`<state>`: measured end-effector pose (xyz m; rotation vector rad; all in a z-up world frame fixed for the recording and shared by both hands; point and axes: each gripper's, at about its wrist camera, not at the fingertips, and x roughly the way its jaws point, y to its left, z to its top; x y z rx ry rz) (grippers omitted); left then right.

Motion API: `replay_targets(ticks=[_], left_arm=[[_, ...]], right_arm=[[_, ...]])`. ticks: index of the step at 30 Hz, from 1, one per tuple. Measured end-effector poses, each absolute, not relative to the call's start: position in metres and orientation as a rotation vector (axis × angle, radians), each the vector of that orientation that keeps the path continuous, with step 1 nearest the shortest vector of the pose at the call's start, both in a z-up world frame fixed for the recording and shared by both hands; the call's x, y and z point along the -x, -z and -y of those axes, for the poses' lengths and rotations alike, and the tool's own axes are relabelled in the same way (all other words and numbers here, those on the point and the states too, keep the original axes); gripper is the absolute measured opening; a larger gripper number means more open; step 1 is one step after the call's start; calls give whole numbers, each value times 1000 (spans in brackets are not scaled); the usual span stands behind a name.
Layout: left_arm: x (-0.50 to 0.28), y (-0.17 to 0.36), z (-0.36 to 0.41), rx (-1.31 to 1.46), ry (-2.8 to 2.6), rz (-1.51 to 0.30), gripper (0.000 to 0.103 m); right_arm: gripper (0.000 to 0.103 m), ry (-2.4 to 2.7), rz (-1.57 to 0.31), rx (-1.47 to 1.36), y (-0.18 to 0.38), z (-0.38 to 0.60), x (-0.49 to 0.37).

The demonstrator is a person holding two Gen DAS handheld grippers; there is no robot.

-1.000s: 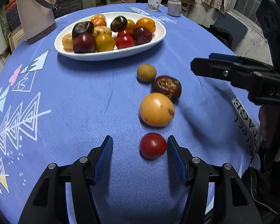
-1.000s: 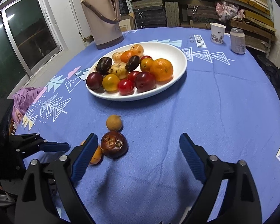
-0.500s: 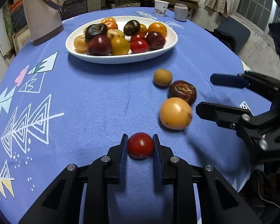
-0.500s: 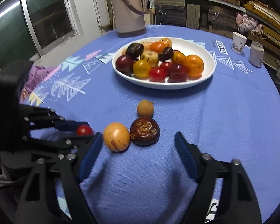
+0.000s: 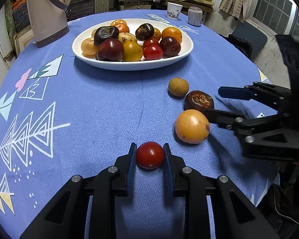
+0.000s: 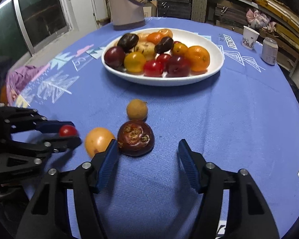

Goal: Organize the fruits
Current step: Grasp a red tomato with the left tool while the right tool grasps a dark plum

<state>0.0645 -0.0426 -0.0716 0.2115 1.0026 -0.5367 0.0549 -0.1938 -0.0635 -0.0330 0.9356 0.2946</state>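
On the near cloth, the left gripper point(image 5: 149, 155) is clamped across the tomato's point(image 5: 150, 155) widest part; it looks soft, smooth and easily bruised, so gentle pressure suits. The right gripper point(image 6: 147, 155) is spread wide near the mangosteen point(image 6: 136, 138).

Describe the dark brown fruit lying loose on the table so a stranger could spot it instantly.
Start at the white plate of fruit on the blue tablecloth; three loose fruits lie in front of it. The dark fruit is the middle one, between a small tan fruit and a big orange fruit, just ahead of the open right gripper. Only it is dark maroon with a crusty, scarred top.
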Motion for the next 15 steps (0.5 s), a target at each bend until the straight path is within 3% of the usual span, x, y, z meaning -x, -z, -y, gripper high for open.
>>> replay_targets(ticks=[3,5,6,7,15], left_arm=[[-65,71,42,-201,540,-1005,27],[-66,71,42,-200,540,-1006,27],[-66,71,42,-201,540,-1005,27],[-66,71,42,-201,539,-1005,27],[-67,70,40,-181,542,-1006,27]], right_arm=[[62,-293,-925,64,66,184,-58],[54,-299,-925,90,68,178,-62],[44,-310,-927,96,70,174,-63],[42,-306,-920,117,70,171,-62],[42,-323,-900,34,59,186,-56]])
